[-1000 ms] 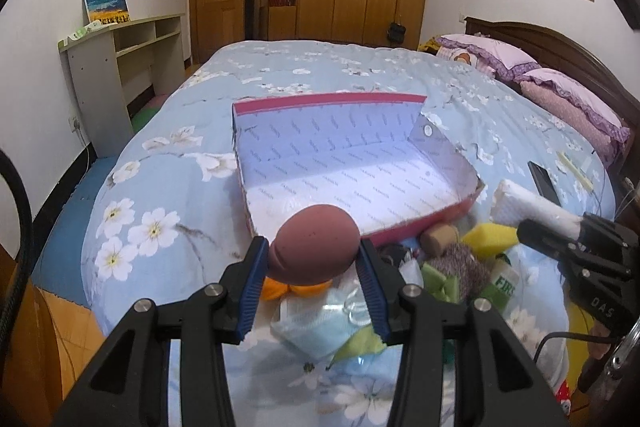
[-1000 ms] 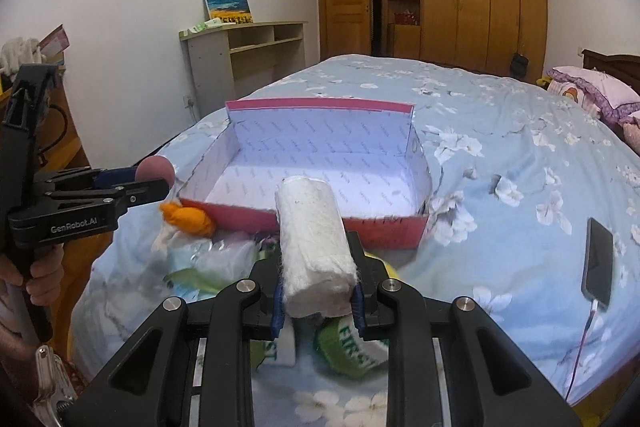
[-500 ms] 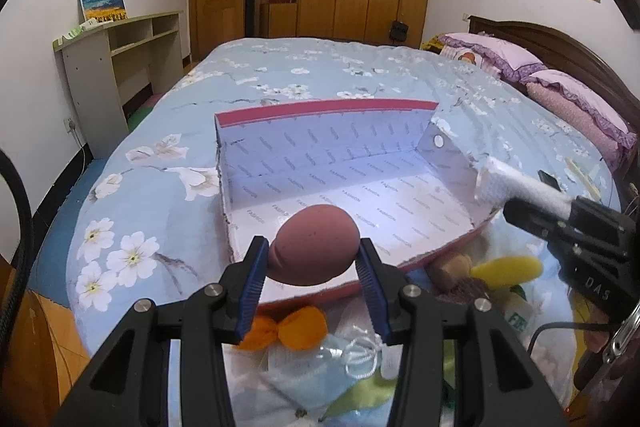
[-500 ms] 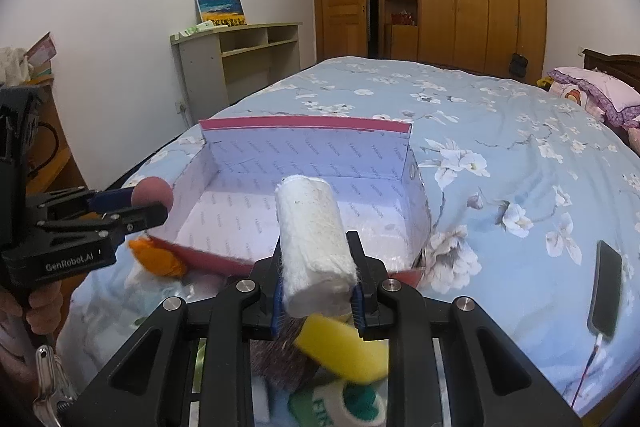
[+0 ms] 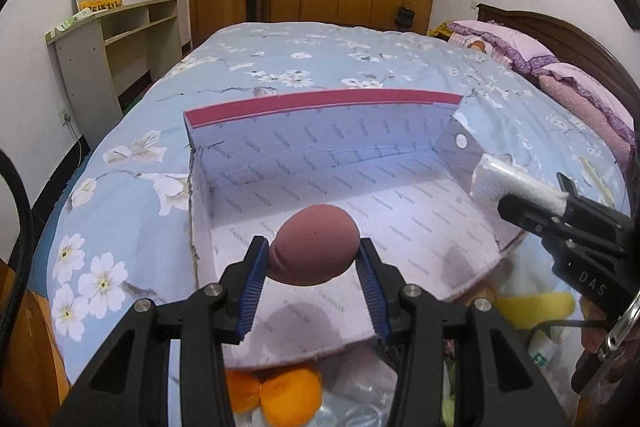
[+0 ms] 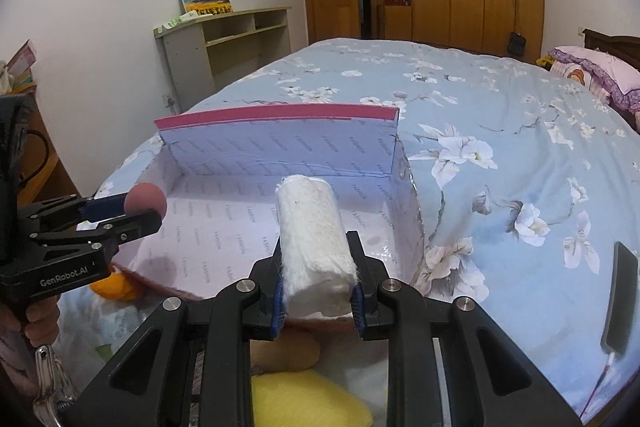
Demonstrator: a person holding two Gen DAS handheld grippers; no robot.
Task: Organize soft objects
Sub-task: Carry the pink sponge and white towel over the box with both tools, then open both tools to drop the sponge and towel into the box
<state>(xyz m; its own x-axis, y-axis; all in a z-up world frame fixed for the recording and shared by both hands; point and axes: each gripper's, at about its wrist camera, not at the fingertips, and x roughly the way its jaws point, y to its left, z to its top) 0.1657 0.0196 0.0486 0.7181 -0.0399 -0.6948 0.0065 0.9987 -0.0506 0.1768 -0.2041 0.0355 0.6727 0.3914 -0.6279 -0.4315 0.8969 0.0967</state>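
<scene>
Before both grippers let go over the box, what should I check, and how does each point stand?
1. Left gripper grips the sponge: ok.
2. Right gripper grips the white roll: ok.
3. Sponge is over the box floor: ok.
4. Roll is over the box floor: ok.
5. Floor beneath both is bare: ok.
6. Height above the floor is right for a drop: cannot tell.

Blue floral-quilted bed carries pink-rimmed open cardboard box near its foot edge, black phone, purple pillows at headboard.
</scene>
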